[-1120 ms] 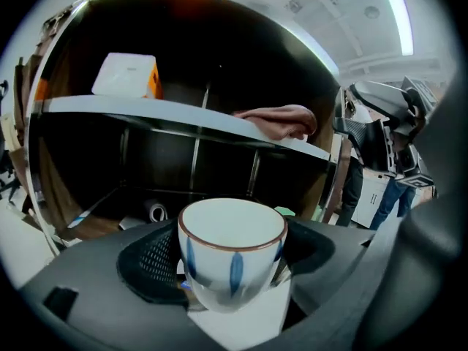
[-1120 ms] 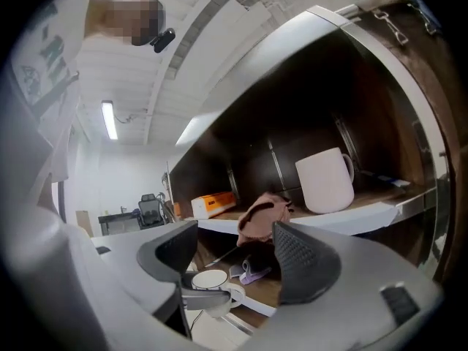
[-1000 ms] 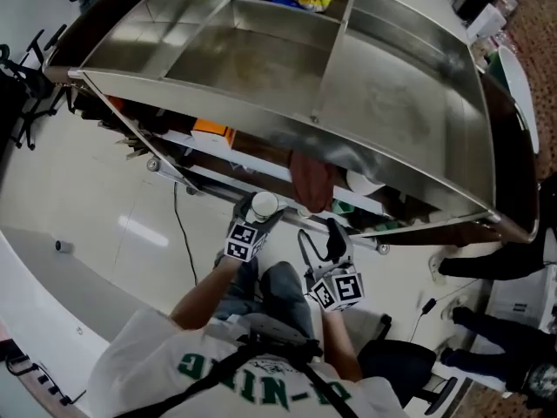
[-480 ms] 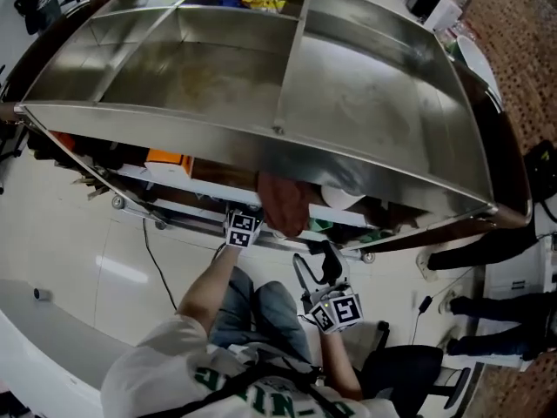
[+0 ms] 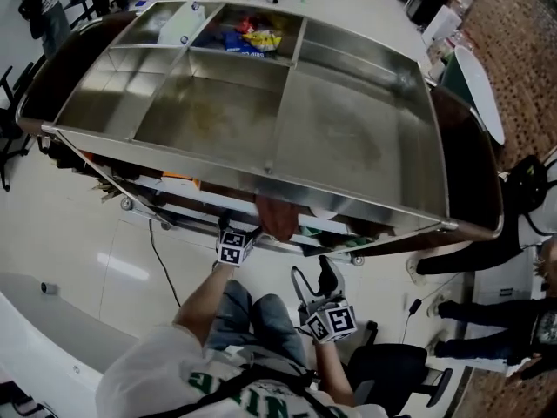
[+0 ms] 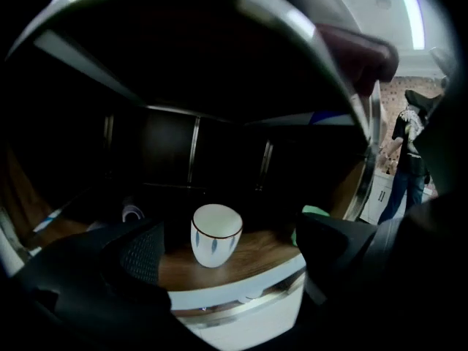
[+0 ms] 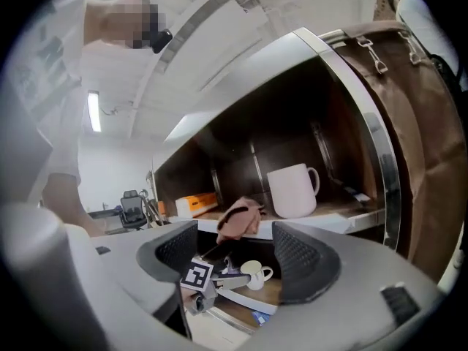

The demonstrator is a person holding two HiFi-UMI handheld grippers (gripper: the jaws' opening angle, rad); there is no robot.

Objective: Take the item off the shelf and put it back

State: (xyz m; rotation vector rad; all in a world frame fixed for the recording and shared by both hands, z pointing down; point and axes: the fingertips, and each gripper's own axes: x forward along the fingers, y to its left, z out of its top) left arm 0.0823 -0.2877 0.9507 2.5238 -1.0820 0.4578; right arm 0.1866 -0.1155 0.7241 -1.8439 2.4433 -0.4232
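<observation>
A white cup (image 6: 216, 234) with blue leaf marks and a brown rim stands upright on the wooden lower shelf (image 6: 256, 253). My left gripper (image 6: 232, 258) is open around it. Its jaws have just been opening, and the cup sits between them untouched. In the head view the left gripper (image 5: 232, 244) reaches under the steel shelf top and hides the cup. The right gripper view shows the cup (image 7: 251, 273) just beyond the left gripper (image 7: 196, 276). My right gripper (image 5: 315, 277) hangs back from the shelf front, open and empty (image 7: 234, 258).
The steel shelf top (image 5: 261, 120) has several compartments, with packets (image 5: 252, 37) at the back. A brownish cloth (image 7: 241, 218) hangs over the upper shelf edge. Beside it stand a large white mug (image 7: 292, 189) and an orange box (image 7: 196, 203). A person's legs (image 5: 470, 259) are at the right.
A second ago my left gripper held the cup in front of the shelf. It has since moved in under the shelf top, taking the cup out of the head view. The right gripper has barely moved.
</observation>
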